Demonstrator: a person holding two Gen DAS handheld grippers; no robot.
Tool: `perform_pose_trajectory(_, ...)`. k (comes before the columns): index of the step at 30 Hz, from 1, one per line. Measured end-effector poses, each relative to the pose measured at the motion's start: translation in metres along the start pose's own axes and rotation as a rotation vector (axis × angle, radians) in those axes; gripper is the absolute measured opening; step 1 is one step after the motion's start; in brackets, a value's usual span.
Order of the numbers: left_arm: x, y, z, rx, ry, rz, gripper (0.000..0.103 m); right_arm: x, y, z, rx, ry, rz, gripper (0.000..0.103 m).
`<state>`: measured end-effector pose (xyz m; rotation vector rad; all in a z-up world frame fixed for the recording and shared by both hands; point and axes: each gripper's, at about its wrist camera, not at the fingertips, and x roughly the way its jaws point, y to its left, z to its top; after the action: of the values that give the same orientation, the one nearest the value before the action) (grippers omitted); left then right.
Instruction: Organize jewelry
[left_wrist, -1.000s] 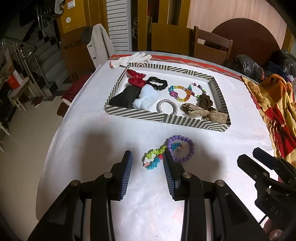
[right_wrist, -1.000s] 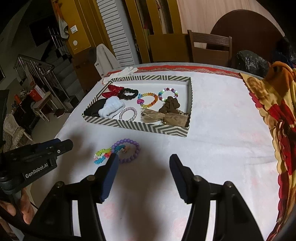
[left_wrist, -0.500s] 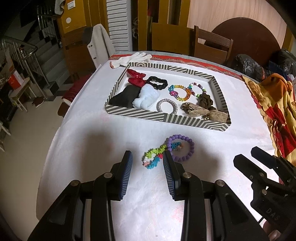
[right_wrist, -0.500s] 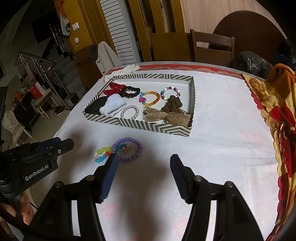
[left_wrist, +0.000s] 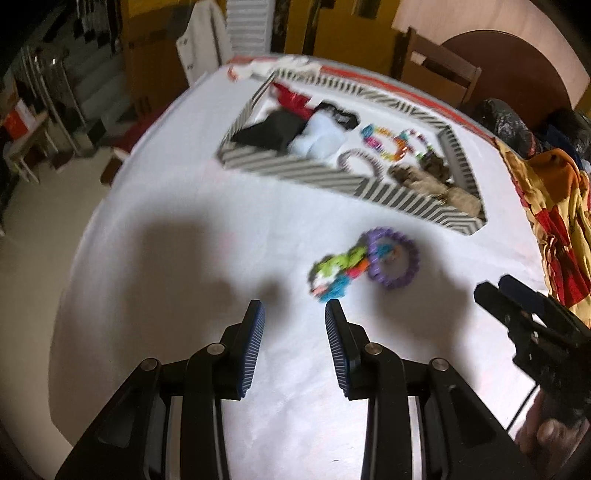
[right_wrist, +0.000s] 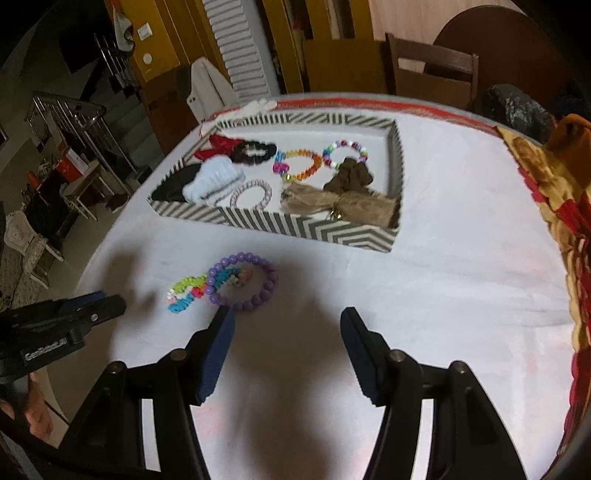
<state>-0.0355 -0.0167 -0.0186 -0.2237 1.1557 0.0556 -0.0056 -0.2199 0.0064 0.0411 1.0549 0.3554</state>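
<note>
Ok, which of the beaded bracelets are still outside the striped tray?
Two: the purple bead bracelet and the multicoloured bracelet overlapping its left edge, both on the white tablecloth in front of the striped tray. The other beaded ones lie inside it.

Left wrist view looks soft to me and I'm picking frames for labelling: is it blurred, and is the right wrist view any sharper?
Left wrist view: motion-smeared, the striped cardboard tray and purple bead bracelet streaked, dark shadows on the white tablecloth. Right wrist view: sharper, single beads readable on that bracelet, only slight softness; claw shadow falls across the cloth.
</note>
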Motion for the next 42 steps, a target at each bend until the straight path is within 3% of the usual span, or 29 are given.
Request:
perform_pose_trajectory(4,0.014,0.012,0.002,-0.037,0.042,-0.054,0.044,0.034,0.005,0.008,-0.027,0.037,-0.006,0.062)
perform_pose_trajectory(9,0.029,0.008,0.01,-0.01,0.07,-0.077,0.044,0.069,0.008,0.018,-0.042,0.077,-0.019,0.061)
perform_pose_trajectory(14,0.043,-0.004,0.019,0.029,0.09,-0.127,0.044,0.08,0.013,0.018,-0.082,0.064,-0.048,0.059)
perform_pose_trajectory(17,0.054,-0.012,0.023,0.062,0.105,-0.11,0.044,0.08,0.016,0.018,-0.107,0.065,-0.073,0.055)
perform_pose_trajectory(23,0.062,-0.019,0.026,0.106,0.098,-0.07,0.044,0.078,0.016,0.017,-0.144,0.05,-0.101,0.044)
perform_pose_trajectory(25,0.062,-0.021,0.027,0.123,0.089,-0.068,0.041,0.078,0.017,0.017,-0.158,0.042,-0.112,0.016)
perform_pose_trajectory(26,0.062,-0.022,0.027,0.13,0.08,-0.068,0.029,0.077,0.016,0.017,-0.159,0.042,-0.107,0.01)
perform_pose_trajectory(27,0.063,-0.022,0.027,0.135,0.078,-0.071,0.023,0.077,0.014,0.017,-0.153,0.044,-0.097,0.009)
perform_pose_trajectory(31,0.061,-0.017,0.03,0.111,0.098,-0.123,0.022,0.067,0.004,0.017,-0.111,0.039,-0.028,0.009)
perform_pose_trajectory(32,0.058,-0.014,0.032,0.099,0.097,-0.136,0.017,0.059,0.001,0.018,-0.091,0.023,-0.005,0.009)
perform_pose_trajectory(42,0.01,-0.022,0.052,0.109,0.017,-0.161,0.017,-0.008,-0.003,0.042,-0.09,-0.085,0.053,0.009)
